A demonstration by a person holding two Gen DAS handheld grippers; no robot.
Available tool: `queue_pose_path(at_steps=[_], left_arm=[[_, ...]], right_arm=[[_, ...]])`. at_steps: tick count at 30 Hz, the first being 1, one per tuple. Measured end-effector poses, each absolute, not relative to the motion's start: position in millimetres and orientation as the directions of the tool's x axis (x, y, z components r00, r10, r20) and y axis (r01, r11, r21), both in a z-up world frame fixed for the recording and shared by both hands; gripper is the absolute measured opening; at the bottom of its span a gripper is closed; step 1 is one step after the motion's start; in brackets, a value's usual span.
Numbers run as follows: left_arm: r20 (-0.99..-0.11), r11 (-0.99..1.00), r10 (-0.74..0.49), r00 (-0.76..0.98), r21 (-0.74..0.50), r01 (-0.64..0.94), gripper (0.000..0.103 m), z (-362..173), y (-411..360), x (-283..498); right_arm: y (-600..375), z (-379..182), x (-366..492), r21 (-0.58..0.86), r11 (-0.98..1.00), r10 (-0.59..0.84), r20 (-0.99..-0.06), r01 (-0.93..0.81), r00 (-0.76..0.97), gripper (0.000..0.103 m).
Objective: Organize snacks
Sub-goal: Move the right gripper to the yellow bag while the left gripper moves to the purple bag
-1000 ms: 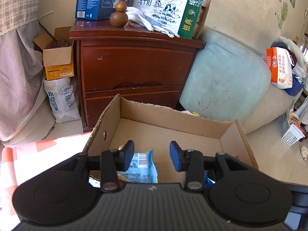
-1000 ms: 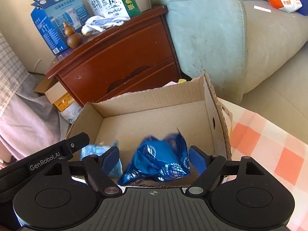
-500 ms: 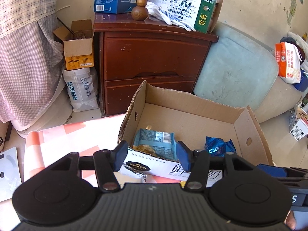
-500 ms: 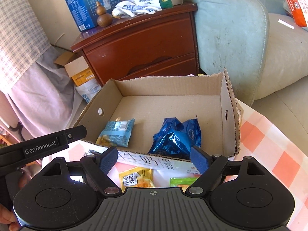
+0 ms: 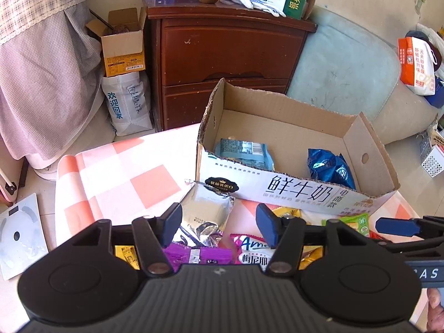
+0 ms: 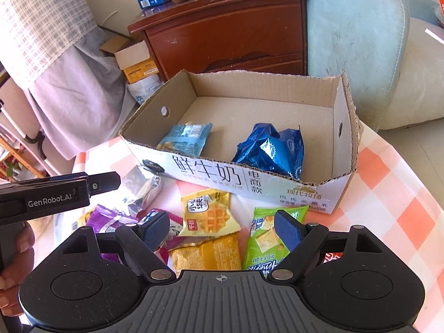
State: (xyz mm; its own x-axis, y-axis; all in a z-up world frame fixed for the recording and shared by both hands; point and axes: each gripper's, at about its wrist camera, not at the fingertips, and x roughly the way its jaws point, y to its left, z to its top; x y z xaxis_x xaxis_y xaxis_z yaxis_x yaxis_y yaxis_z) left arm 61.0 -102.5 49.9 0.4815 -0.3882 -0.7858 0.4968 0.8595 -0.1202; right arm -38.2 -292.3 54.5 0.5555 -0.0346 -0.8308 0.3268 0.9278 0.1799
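Left gripper [image 5: 218, 223]: jaws spread wide, nothing between them, hovering over the loose snacks. Right gripper [image 6: 221, 229]: same, wide apart and empty. Left tool's black body also shows at the left edge of the right wrist view.

Under the left fingers: purple foil packet [image 5: 197, 254], magenta-and-white packet [image 5: 251, 251], crinkled silver foil pouch [image 5: 205, 216] touching the box's near wall. Under the right fingers: yellow waffle-print packet [image 6: 208, 213] overlapping an orange-yellow wrapper [image 6: 211, 255], green cracker packet [image 6: 267, 238] just beside them (red wrapper at far right, mostly hidden). All on the pink-and-white checked tablecloth [image 5: 125, 177].

Beyond them: open-top corrugated cardboard box with white printed front [image 6: 249, 179] on the same cloth. Inside: light-blue flat snack packet [image 6: 184, 138] left, crumpled dark-blue foil bag [image 6: 270, 149] right, well apart, both near the front wall.

Behind the box: dark red-brown wooden two-drawer cabinet [image 5: 227, 55], pale blue-green cushion [image 5: 341, 66] beside it.
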Motion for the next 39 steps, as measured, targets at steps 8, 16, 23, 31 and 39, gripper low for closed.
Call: queue_pose_path(at_steps=[8, 16, 23, 31, 39], left_arm=[[-0.824, 0.858, -0.369, 0.430, -0.125, 0.498, 0.058, 37.3, -82.4, 54.1], [-0.854, 0.849, -0.351, 0.385, -0.117, 0.515, 0.061, 21.1, -68.4, 44.8], [-0.862, 0.846, -0.336, 0.380, -0.099, 0.524, 0.066, 12.6, -61.9, 40.8], [-0.860, 0.838, -0.346, 0.376, -0.102, 0.536, 0.069, 13.7, -57.7, 37.2], [-0.877, 0.831, -0.317, 0.360, -0.073, 0.552, 0.074, -0.8, -62.4, 35.7]], right_arm=[[-289.1, 44.6, -45.1, 0.181, 0.935, 0.001, -0.860, 0.304, 0.510, 0.084], [-290.1, 30.1, -52.7, 0.195, 0.937, 0.044, -0.890, 0.290, 0.454, 0.084], [-284.9, 17.6, -54.8, 0.179, 0.947, 0.055, -0.909, 0.267, 0.414, 0.084], [-269.4, 2.8, -53.9, 0.146, 0.964, 0.055, -0.928, 0.223, 0.368, 0.084], [-259.7, -6.4, -48.4, 0.124, 0.973, 0.052, -0.938, 0.194, 0.343, 0.084]])
